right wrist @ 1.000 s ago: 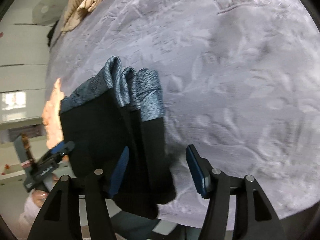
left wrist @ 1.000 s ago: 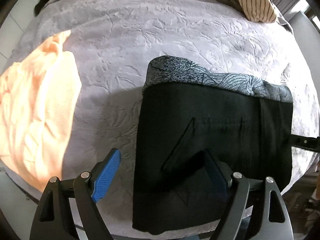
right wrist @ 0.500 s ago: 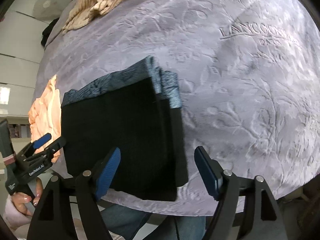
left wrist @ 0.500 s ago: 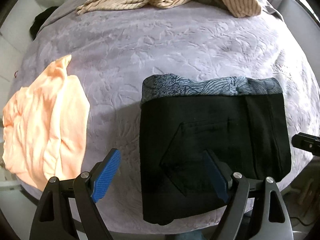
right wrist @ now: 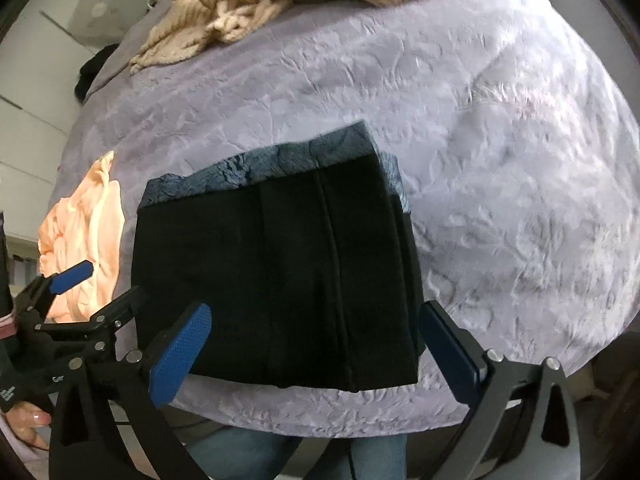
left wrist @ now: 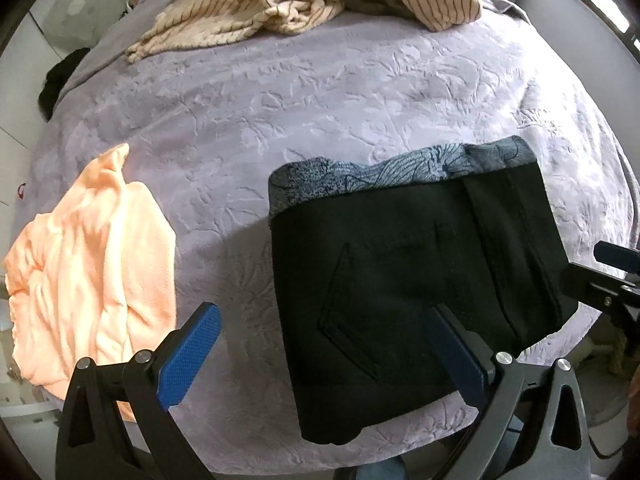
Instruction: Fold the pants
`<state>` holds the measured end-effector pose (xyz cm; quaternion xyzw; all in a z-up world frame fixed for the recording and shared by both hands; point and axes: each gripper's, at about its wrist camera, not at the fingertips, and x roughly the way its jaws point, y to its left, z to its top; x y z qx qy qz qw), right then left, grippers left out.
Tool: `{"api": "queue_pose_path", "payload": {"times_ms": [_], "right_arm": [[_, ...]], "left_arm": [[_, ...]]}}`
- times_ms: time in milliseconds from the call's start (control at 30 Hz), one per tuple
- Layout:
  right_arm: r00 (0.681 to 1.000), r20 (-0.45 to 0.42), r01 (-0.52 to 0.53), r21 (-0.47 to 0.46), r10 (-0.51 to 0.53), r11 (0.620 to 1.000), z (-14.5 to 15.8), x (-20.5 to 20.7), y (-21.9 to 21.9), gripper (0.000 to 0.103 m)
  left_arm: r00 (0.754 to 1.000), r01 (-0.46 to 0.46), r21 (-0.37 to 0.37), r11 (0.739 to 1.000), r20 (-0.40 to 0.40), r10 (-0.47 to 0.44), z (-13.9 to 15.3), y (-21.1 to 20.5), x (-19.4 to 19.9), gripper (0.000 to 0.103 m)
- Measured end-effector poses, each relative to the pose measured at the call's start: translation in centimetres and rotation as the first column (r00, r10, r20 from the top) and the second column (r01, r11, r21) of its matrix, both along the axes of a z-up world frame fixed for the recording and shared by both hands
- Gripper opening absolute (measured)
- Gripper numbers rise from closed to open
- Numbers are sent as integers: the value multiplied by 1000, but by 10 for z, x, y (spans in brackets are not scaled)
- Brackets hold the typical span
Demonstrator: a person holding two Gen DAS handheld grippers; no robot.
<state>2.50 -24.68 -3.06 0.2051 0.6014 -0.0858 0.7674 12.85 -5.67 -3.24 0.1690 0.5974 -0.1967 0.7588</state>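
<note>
Folded cloth pants (left wrist: 416,264): black, with a blue-grey line-patterned band.
Embossed bedspread (left wrist: 320,92): lilac-grey, leaf relief.
Crumpled garment (left wrist: 88,264): peach.
Heaped striped fabric (left wrist: 280,4): beige, dark pinstripes.
Tongs pads (right wrist: 180,354): blue.

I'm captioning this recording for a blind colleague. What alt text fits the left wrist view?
Black pants, folded into a compact rectangle with a blue-grey patterned layer along the far edge, lie on a lavender bedspread. The left gripper hangs above, jaws opening and holding nothing. A peach garment lies left; striped clothes are piled far back.
</note>
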Motion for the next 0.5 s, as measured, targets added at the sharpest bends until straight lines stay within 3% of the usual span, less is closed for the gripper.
{"api": "queue_pose_path", "payload": {"times_ms": [200,500], "right_arm": [[999,-27,-29,-41,28,999,4,2,-1,103],[996,-46,-75,-27,73,997,10,-18,-12,103]], "left_arm": [[998,-50,2,999,32,50,8,1,-6,103],[991,-119,14,993,62,118,20,-11,-38,103]]}}
